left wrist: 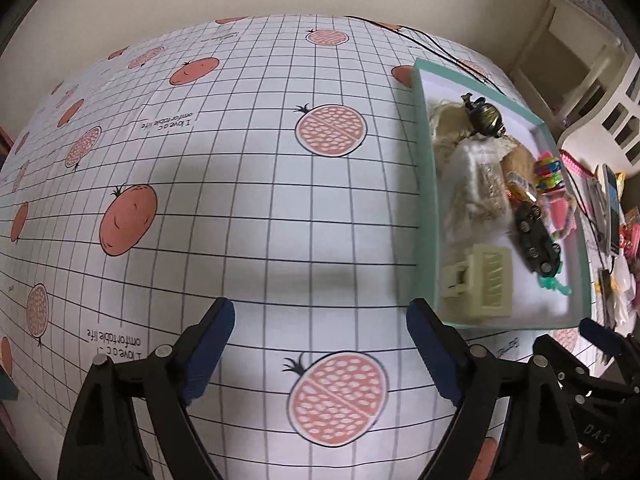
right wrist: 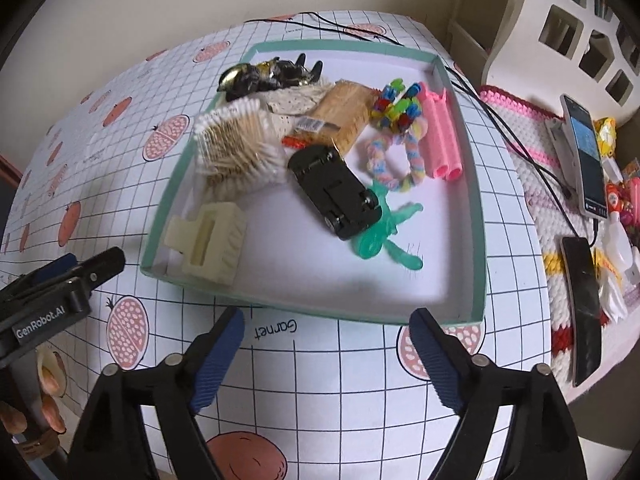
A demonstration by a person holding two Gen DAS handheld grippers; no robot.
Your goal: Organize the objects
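A shallow teal-rimmed box [right wrist: 480, 216] [left wrist: 425, 168] sits on the tablecloth and holds many small items. Inside lie a cream hair claw [right wrist: 212, 242] [left wrist: 480, 288], a black toy car [right wrist: 334, 190] [left wrist: 536, 240] on its roof, a pack of cotton swabs [right wrist: 236, 148], pink rollers [right wrist: 440, 132], a green rubbery toy [right wrist: 384, 240] and a dark hair clip [right wrist: 264, 74]. My right gripper [right wrist: 326, 338] hovers open just in front of the box. To the box's left, my left gripper [left wrist: 320, 328] stands open above bare cloth, nothing between its fingers.
The table carries a gridded cloth with pomegranate prints [left wrist: 332, 130]. Right of the box lie black cables [right wrist: 504, 128], a knitted mat [right wrist: 532, 148], two phones [right wrist: 584, 152] and small clutter. A white shelf unit [right wrist: 568, 20] stands behind. A hand [right wrist: 44, 408] grips the left tool.
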